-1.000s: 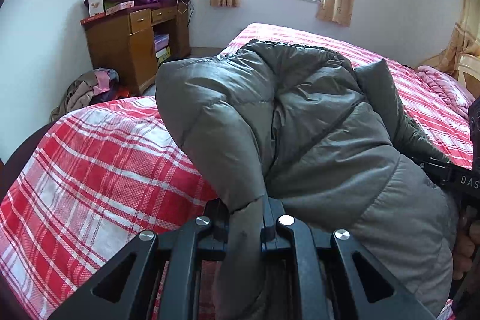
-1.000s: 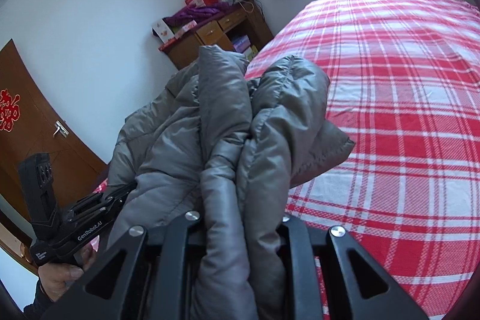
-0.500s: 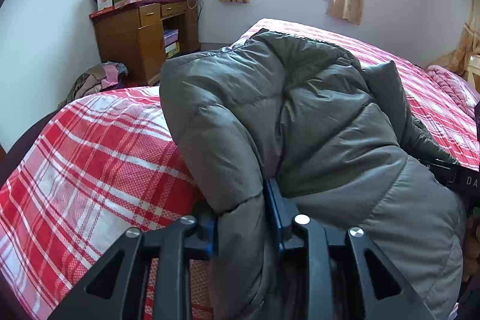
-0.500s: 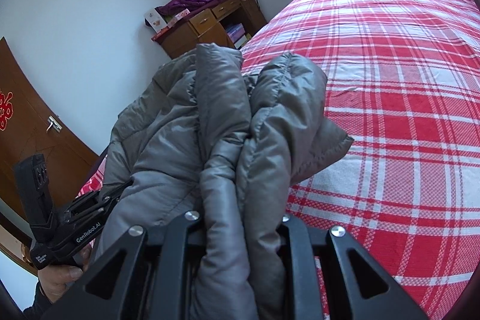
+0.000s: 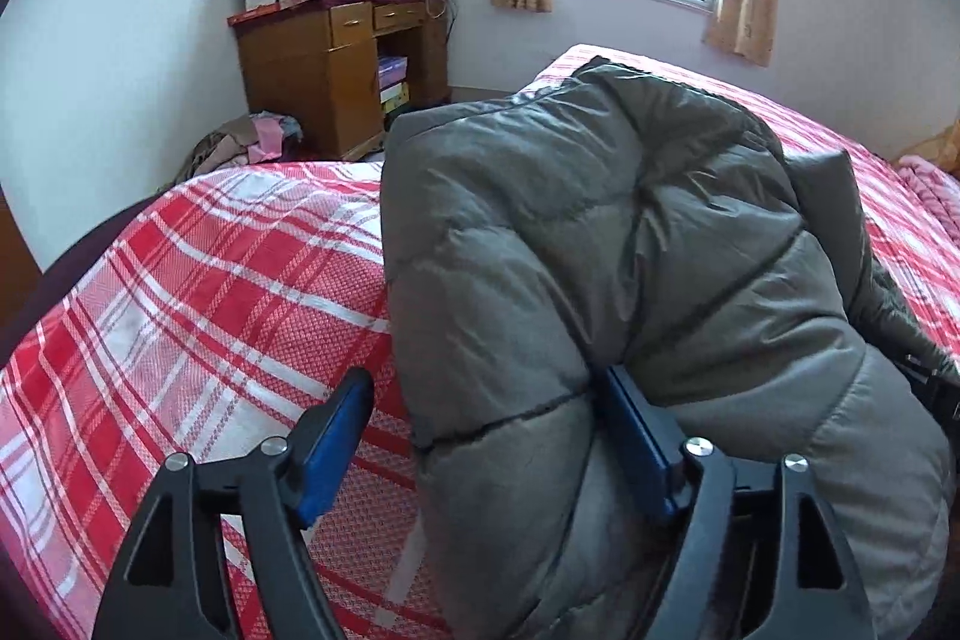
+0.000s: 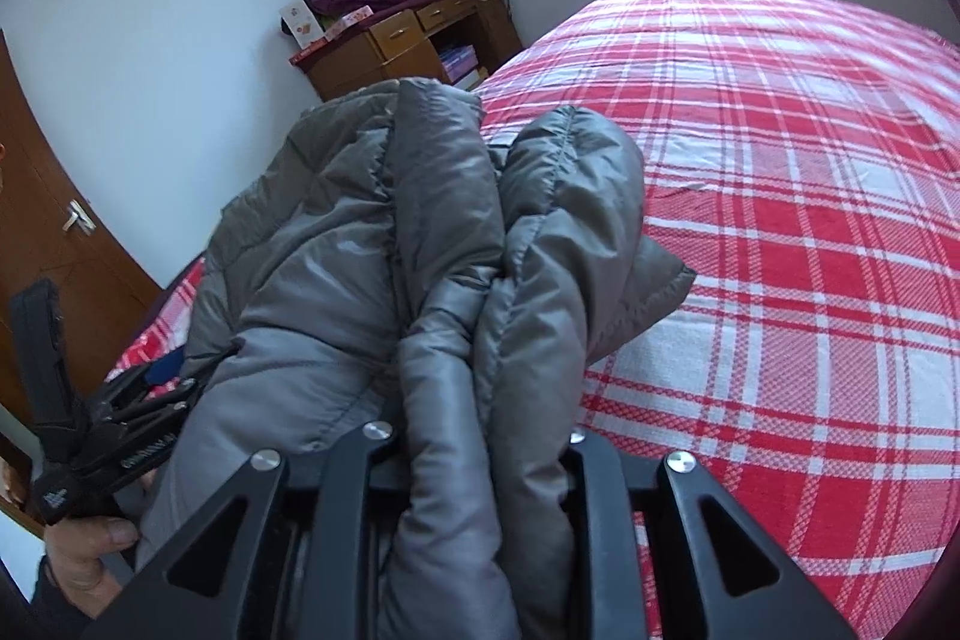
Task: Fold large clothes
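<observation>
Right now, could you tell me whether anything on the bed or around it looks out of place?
The grey quilted puffer jacket sits bunched in a lump, not flat, on the red plaid bedspread. Beyond, clothes lie heaped on the floor beside the cluttered wooden desk.

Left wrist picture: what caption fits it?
Left gripper open, fingers apart around a grey puffer jacket on the red plaid bed.

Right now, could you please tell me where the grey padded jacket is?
The jacket sits bunched on the near end of the red plaid bed, between the open left gripper and the right gripper, which is shut on its folds.
</observation>
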`<state>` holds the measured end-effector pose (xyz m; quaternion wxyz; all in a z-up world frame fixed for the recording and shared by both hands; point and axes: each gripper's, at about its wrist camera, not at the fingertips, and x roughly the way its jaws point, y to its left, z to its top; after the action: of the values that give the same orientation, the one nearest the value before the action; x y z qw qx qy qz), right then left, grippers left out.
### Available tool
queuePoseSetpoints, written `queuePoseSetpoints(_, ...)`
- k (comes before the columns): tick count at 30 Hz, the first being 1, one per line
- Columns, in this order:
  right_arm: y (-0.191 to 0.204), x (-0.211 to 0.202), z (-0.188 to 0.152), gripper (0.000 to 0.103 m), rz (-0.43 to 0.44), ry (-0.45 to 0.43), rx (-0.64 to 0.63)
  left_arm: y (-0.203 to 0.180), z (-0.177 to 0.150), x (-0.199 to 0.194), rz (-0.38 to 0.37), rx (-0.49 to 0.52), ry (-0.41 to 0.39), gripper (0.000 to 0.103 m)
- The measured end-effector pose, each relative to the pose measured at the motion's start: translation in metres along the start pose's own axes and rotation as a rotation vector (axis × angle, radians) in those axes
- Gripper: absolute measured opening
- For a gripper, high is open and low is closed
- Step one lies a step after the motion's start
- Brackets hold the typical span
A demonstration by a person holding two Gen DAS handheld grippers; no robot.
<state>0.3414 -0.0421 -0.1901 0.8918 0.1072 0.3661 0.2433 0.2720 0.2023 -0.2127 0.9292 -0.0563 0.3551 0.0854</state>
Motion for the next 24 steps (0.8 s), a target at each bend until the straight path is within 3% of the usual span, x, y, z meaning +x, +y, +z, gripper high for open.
queuePoseSetpoints(7,-0.001,0.004,-0.006,0.026,-0.045,-0.008,-0.005,0.003,0.001,0.008,0.018,-0.011,0.013,0.087)
queuePoseSetpoints(13,-0.007,0.011,-0.010,0.035,-0.056,0.011,0.015,0.002,0.000,0.013,0.049,-0.021,0.017,0.094)
queuePoseSetpoints(24,-0.001,0.011,-0.014,0.041,-0.094,-0.003,-0.022,0.003,-0.005,0.014,0.079,-0.021,0.009,0.098)
